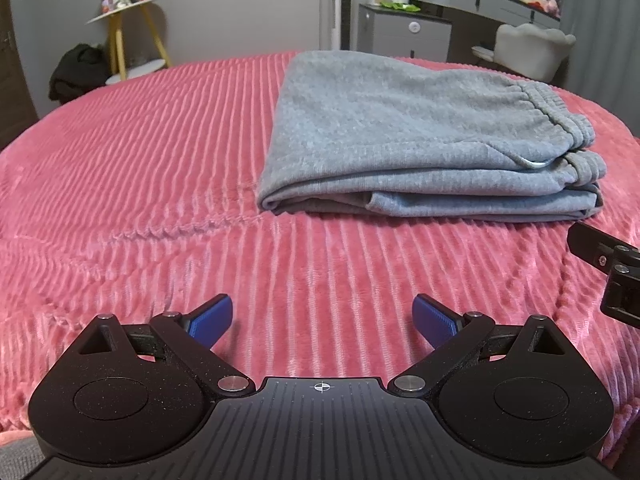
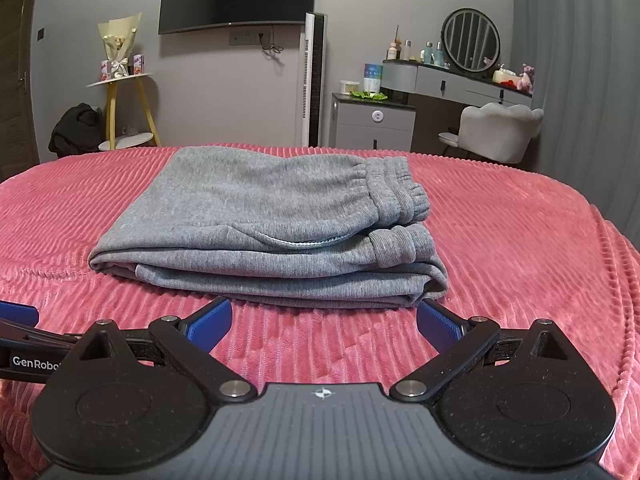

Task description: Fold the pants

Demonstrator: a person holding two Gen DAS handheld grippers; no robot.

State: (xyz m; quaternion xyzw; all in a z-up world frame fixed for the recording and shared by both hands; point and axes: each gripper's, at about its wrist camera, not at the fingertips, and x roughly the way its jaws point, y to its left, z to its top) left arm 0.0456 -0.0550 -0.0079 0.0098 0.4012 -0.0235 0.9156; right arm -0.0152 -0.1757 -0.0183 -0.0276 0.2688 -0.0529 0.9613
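Looking along my left gripper [image 1: 322, 320], I see its blue pads spread wide with nothing between them, hovering over the pink ribbed blanket [image 1: 140, 168]. The grey pants [image 1: 400, 136] lie folded into a compact stack ahead and to the right, elastic waistband facing right. My right gripper [image 2: 324, 322] is likewise spread wide and empty, just short of the stack's near edge; the pants [image 2: 260, 216] sit centred ahead of it. Neither gripper touches the fabric.
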